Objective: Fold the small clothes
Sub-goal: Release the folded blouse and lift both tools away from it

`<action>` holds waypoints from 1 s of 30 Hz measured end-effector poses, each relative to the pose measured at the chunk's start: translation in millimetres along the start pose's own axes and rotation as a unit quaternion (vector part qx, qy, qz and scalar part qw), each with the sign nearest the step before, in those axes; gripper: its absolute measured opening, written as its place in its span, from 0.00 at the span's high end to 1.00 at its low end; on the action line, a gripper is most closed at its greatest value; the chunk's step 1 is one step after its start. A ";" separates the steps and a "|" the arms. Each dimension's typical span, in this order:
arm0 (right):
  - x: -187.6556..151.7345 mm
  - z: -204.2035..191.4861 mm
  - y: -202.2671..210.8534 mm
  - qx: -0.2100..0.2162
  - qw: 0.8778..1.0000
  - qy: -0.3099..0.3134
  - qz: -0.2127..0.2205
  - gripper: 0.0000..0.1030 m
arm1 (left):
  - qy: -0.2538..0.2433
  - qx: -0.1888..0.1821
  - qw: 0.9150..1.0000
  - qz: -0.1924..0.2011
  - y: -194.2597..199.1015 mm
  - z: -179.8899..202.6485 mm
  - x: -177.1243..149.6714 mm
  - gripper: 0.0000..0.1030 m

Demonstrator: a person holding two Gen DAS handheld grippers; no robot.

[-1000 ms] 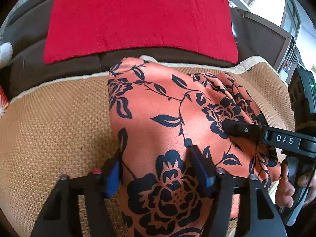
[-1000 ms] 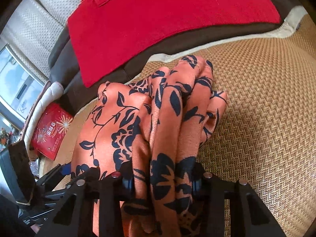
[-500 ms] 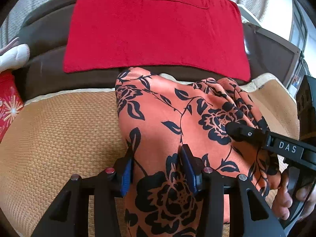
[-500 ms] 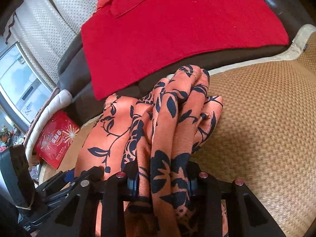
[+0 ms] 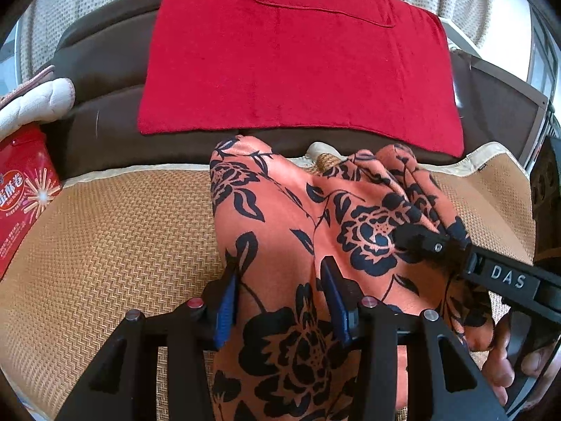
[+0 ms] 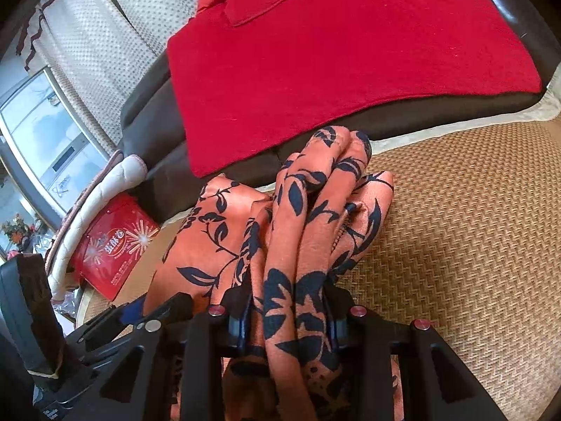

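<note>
Orange satin garment with a black floral print [image 5: 291, 245] lies bunched on a tan woven mat [image 5: 115, 242] that covers the seat of a dark brown sofa [image 5: 105, 52]. Its far edge reaches the cream border of the mat, just short of the sofa back. A red towel-like cloth [image 5: 298, 63] hangs flat over that back, apart from the garment. A red printed snack box [image 5: 21, 193] and a white quilted cushion [image 5: 35, 101] sit at the left end of the seat. Cream dotted curtains [image 6: 87, 35] and a window [image 6: 42, 140] stand behind.

Left gripper [image 5: 280, 301] has its blue-padded jaws clamped on the near edge of the garment, cloth filling the gap. Right gripper [image 6: 291, 315] is likewise clamped on a gathered bundle of folds at the garment's right side, the folds running forward from between its jaws. Both grippers sit close together, the garment spanning them.
</note>
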State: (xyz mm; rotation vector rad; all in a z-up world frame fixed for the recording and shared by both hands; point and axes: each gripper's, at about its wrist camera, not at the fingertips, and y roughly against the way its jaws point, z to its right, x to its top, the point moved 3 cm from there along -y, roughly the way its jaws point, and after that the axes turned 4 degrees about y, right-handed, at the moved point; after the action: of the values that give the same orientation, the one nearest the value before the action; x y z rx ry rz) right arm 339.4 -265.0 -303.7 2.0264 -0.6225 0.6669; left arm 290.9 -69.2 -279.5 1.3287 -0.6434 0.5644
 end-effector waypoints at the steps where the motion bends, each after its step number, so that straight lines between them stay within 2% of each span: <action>1: -1.7 2.1 -3.4 -0.005 1.000 -0.002 -0.007 0.67 | 0.000 0.002 1.000 -0.003 -0.3 0.6 -0.1 0.54; 3: -4.3 5.9 -14.1 -0.019 1.000 -0.006 -0.024 0.67 | 0.001 0.019 1.000 -0.017 -5.8 -0.3 -1.1 0.54; 5: -6.7 11.4 -22.7 -0.033 0.999 -0.014 -0.040 0.67 | 0.002 0.044 0.998 -0.052 -19.6 -4.9 -6.4 0.54; 7: -9.2 20.5 -29.1 -0.035 0.997 -0.031 -0.056 0.67 | 0.004 0.051 0.996 -0.073 -27.3 -7.5 -10.4 0.52; 11: -8.2 24.7 -24.7 -0.028 0.997 -0.041 -0.059 0.62 | 0.008 0.043 0.997 -0.061 -15.3 -9.0 -4.8 0.51; 14: -2.8 24.8 -10.0 -0.024 0.998 -0.044 -0.043 0.61 | 0.030 0.038 0.998 -0.049 -4.8 -20.6 4.7 0.46; 17: 8.6 23.0 14.1 -0.056 0.998 -0.021 0.014 0.62 | 0.038 0.048 0.998 -0.023 6.8 -31.9 19.0 0.44; 19: 17.6 16.6 27.2 -0.037 0.998 -0.011 0.048 0.62 | 0.040 0.058 0.997 -0.012 2.3 -40.5 27.0 0.42; 21: 25.7 5.6 27.0 -0.015 0.999 0.003 0.051 0.62 | 0.041 0.071 0.997 -0.012 -7.4 -47.5 36.0 0.42; 24: 35.7 -9.7 6.8 0.024 0.999 0.010 0.027 0.67 | 0.041 0.082 0.995 -0.026 -29.2 -54.9 41.5 0.42; 26: 39.3 -15.9 -14.4 0.030 1.000 0.006 0.001 0.70 | 0.030 0.090 0.995 -0.043 -41.9 -56.0 38.9 0.42; 28: 37.0 -10.1 -43.4 0.009 0.999 -0.009 -0.035 0.70 | 0.012 0.101 0.992 -0.069 -58.8 -53.3 31.9 0.42; 30: 24.9 14.3 -70.8 -0.042 0.994 -0.049 -0.083 0.75 | 0.001 0.105 0.991 -0.081 -68.4 -50.2 27.1 0.42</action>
State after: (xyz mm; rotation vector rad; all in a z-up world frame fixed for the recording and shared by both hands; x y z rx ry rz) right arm 406.6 -247.6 -335.6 2.0157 -0.5232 0.4385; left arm 363.2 -30.1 -313.6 1.5624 -0.4771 0.5115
